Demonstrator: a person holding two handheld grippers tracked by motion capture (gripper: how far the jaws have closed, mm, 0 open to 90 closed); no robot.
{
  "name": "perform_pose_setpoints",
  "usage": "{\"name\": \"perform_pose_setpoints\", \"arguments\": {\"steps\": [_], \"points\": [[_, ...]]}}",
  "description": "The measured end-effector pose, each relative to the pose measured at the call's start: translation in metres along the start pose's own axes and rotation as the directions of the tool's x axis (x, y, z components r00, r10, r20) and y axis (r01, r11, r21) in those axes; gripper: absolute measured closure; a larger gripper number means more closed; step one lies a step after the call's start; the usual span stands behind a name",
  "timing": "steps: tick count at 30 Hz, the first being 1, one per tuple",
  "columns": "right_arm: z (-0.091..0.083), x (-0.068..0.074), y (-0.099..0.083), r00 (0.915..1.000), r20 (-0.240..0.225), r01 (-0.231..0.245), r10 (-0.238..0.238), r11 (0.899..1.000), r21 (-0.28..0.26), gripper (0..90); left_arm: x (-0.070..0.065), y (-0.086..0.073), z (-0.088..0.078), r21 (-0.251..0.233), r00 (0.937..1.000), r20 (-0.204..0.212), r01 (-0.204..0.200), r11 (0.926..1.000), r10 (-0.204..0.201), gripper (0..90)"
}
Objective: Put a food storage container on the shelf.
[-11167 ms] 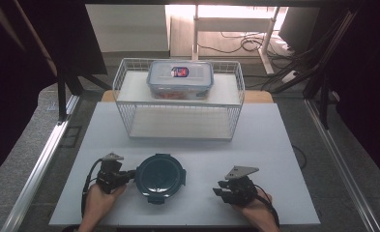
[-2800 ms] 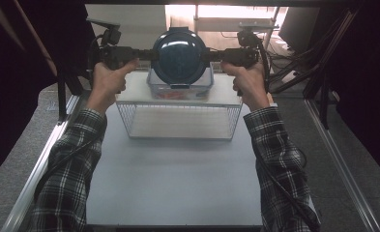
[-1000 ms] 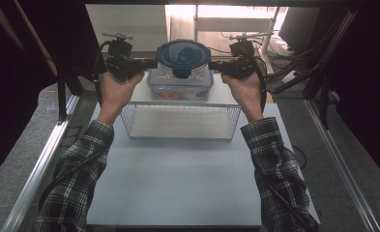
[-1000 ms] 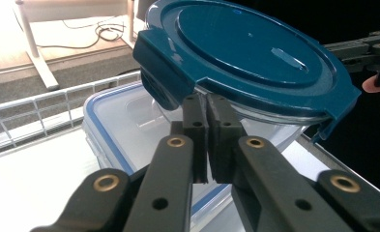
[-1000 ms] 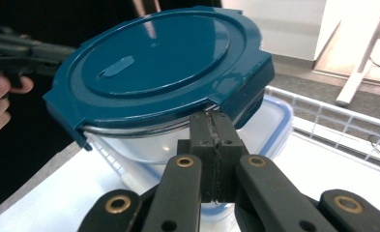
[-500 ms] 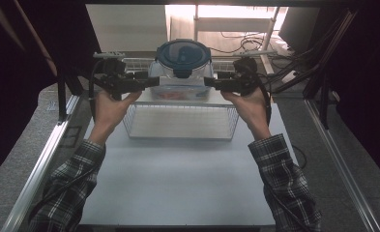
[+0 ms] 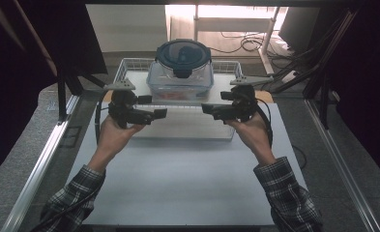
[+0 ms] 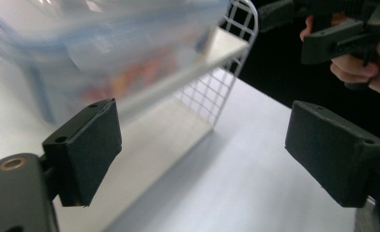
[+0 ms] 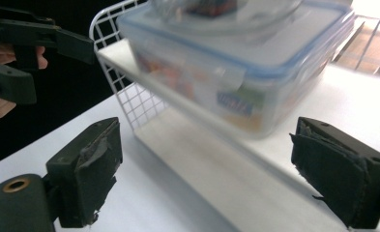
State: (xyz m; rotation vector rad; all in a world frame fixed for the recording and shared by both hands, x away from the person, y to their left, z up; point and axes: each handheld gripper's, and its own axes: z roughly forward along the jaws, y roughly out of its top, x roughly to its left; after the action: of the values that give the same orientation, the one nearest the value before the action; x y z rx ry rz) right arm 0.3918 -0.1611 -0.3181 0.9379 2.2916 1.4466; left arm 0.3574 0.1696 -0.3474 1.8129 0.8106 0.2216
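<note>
**Both grippers wide and empty before the wire basket**

The left gripper [image 7: 151,114] and right gripper [image 7: 215,109] hang in front of the white wire basket [image 7: 129,67], tips pointing at each other, jaws spread wide with nothing between or touching them. Inside the basket sits a clear rectangular box [image 7: 180,83] with a blue-edged lid and colourful, blurred contents. On top of that box rests a round dark-lidded container [image 7: 183,54]. The basket stands at the far end of the white table [image 7: 187,179].
</note>
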Motion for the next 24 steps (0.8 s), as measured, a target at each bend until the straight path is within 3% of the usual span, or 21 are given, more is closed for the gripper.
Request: {"name": "perform_pose_setpoints", "arguments": {"steps": [8,14,24], "points": [[-0.003,0.009,-0.031,0.9997,-0.016,0.019,-0.019,0.999,0.027,6.0,-0.007,-0.036,0.007,0.007,0.9990,0.037,0.025,0.9997,-0.025,9.5],[-0.004,0.017,-0.050,0.9991,-0.014,0.041,-0.041,0.998,0.047,4.0,-0.010,-0.055,0.010,0.013,0.9989,0.034,0.030,0.9995,-0.031,8.8],[-0.001,0.026,-0.093,0.9974,-0.009,0.072,-0.072,0.995,0.067,3.3,-0.021,-0.096,0.015,0.040,0.9999,0.012,0.003,0.9992,-0.003,8.7]]}}
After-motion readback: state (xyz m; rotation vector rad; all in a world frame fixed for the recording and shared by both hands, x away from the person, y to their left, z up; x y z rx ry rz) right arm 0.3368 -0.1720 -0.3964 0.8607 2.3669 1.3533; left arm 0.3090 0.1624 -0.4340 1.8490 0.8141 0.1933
